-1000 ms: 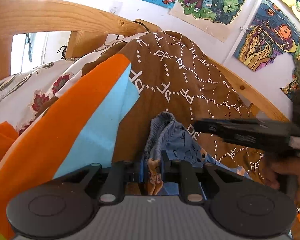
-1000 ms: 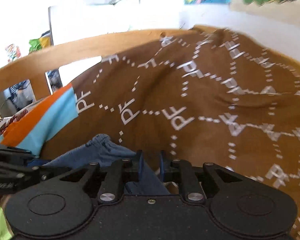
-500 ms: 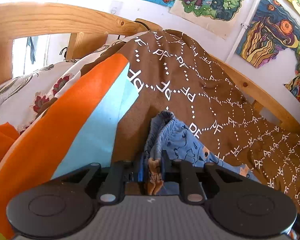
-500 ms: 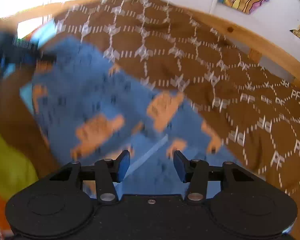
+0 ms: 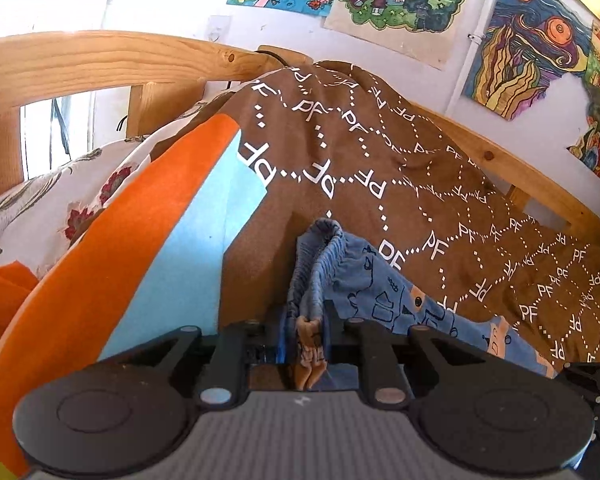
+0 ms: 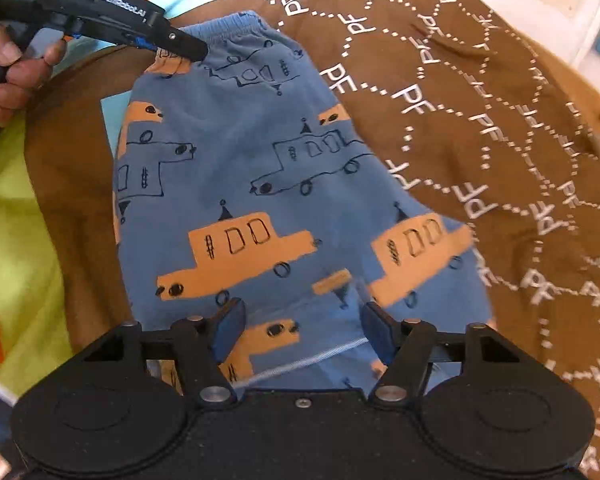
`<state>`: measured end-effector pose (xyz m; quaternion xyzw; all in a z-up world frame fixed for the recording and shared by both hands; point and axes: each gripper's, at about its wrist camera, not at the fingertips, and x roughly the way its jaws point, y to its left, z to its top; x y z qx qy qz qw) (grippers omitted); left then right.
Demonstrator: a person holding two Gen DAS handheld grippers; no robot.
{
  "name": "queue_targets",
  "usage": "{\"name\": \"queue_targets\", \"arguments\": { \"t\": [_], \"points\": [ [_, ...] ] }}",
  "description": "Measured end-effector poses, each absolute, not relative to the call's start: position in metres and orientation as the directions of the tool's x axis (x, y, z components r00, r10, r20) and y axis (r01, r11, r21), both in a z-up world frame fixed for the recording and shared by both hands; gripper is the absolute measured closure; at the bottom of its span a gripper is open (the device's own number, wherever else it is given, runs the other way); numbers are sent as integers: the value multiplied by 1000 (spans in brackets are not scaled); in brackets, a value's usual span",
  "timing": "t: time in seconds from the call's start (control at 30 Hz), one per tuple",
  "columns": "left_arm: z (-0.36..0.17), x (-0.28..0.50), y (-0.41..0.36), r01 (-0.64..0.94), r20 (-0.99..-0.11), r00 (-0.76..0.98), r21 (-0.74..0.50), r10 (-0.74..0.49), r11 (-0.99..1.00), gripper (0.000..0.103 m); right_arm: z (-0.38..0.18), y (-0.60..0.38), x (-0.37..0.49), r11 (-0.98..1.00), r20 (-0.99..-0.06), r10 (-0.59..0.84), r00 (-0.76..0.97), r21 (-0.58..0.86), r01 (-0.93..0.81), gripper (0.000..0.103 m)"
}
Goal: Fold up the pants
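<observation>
left claw (image 5: 306,340) pinches pants (image 6: 284,184) waistband | right claw (image 6: 300,330) wide above leg end | long axis runs straight between my claws

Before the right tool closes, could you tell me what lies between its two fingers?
The blue car-print cotton pants and a white drawstring, seen in the right wrist view.

Blue pants (image 6: 284,184) printed with orange cars lie spread flat on the brown blanket (image 6: 480,92), waistband bunched.
</observation>
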<state>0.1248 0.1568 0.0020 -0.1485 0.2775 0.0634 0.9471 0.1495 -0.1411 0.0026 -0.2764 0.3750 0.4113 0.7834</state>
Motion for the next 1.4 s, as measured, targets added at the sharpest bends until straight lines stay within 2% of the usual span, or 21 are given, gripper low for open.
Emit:
{"name": "queue_targets", "arguments": {
  "t": [0.17, 0.33, 0.47, 0.53, 0.63, 0.77, 1.03, 1.13, 1.27, 1.4],
  "points": [
    [3, 124, 157, -204, -545, 837, -250, 37, 946, 85, 19, -145, 123, 553, -761, 426, 490, -210, -806, 33],
    [4, 124, 156, -209, -547, 836, -246, 43, 947, 85, 32, -167, 77, 712, -677, 354, 645, -252, -655, 13],
    [6, 122, 151, -207, -536, 842, -223, 58, 952, 86, 20, -174, 56, 824, -628, 213, 749, -296, -483, 12],
    [8, 118, 147, -203, -524, 849, -204, 69, 958, 86, 11, -177, 53, 857, -631, 170, 757, -284, -430, 9],
    [11, 113, 138, -200, -504, 859, -163, 93, 966, 86, -10, -174, 51, 866, -656, 155, 739, -270, -422, 7],
    [21, 104, 125, -166, -473, 876, -124, 89, 978, 87, -18, -179, 48, 885, -629, 160, 761, -250, -393, 5],
    [62, 83, 73, 3, -419, 907, -80, -36, 997, 87, -18, -181, 44, 896, -599, 165, 784, -241, -373, 5],
    [79, 82, 47, 77, -411, 906, -86, -106, 993, 87, -9, -189, 36, 906, -552, 174, 815, -234, -352, 5],
    [97, 80, 1, 197, -383, 901, -59, -205, 979, 87, 6, -215, 29, 940, -483, 127, 867, -219, -260, 5],
    [98, 82, -45, 313, -370, 879, -31, -301, 949, 87, 15, -245, 22, 964, -453, 36, 891, -220, -151, 3]
  ]
}}
